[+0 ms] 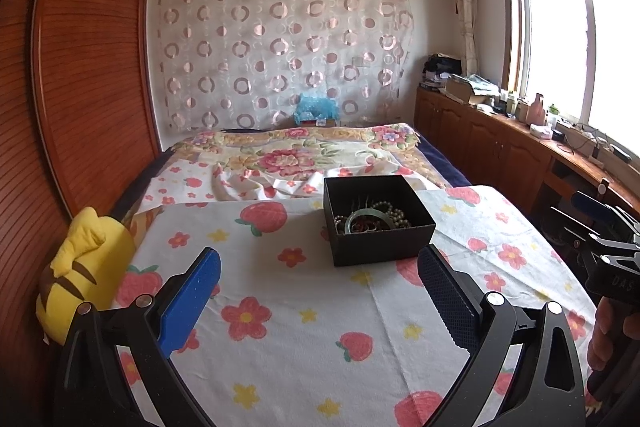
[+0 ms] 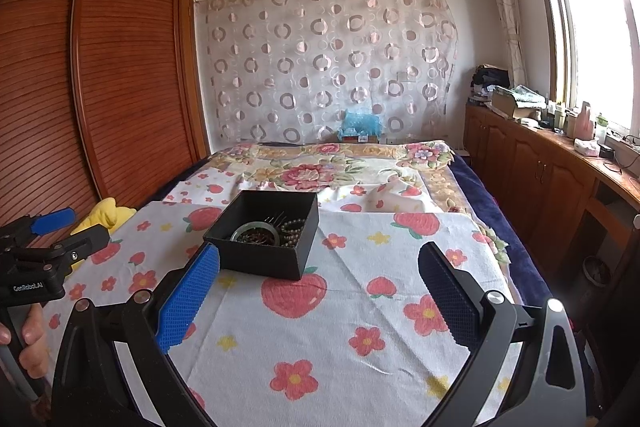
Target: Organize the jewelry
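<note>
Black box (image 1: 378,219), lidless, on a flowered cloth (image 1: 280,307), holding a green bangle (image 1: 366,218) and bead strings (image 1: 394,213). Left gripper (image 1: 320,303): fingers wide apart, empty, box just ahead. Right gripper (image 2: 316,303): likewise spread, empty, box ahead-left. Yellow plush toy (image 1: 86,267) far left.
</note>
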Demonstrator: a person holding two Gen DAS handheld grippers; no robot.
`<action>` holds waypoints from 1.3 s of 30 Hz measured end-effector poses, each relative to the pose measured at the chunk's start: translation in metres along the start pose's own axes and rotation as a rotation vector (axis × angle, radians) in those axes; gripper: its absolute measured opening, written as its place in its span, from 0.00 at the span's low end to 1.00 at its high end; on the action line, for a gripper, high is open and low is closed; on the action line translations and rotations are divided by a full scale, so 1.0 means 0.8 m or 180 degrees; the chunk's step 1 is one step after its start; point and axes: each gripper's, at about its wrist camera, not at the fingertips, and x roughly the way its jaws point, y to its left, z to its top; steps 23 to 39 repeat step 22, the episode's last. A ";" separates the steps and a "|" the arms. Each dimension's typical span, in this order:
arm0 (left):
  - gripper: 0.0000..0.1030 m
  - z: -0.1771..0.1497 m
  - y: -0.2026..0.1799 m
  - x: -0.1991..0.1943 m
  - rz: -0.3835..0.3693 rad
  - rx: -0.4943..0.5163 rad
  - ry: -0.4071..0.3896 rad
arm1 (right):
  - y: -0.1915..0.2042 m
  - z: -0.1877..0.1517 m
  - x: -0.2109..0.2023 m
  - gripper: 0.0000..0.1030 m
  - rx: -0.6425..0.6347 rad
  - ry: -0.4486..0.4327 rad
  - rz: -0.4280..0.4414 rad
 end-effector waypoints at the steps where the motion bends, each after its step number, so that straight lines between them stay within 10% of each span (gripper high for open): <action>1: 0.93 0.000 0.001 0.001 0.0001 0.0000 0.0002 | 0.000 0.000 0.000 0.97 -0.0002 0.0000 -0.0001; 39: 0.92 -0.001 0.001 0.000 0.0006 -0.0005 0.0002 | 0.001 -0.001 0.000 0.97 0.0000 -0.0006 -0.0001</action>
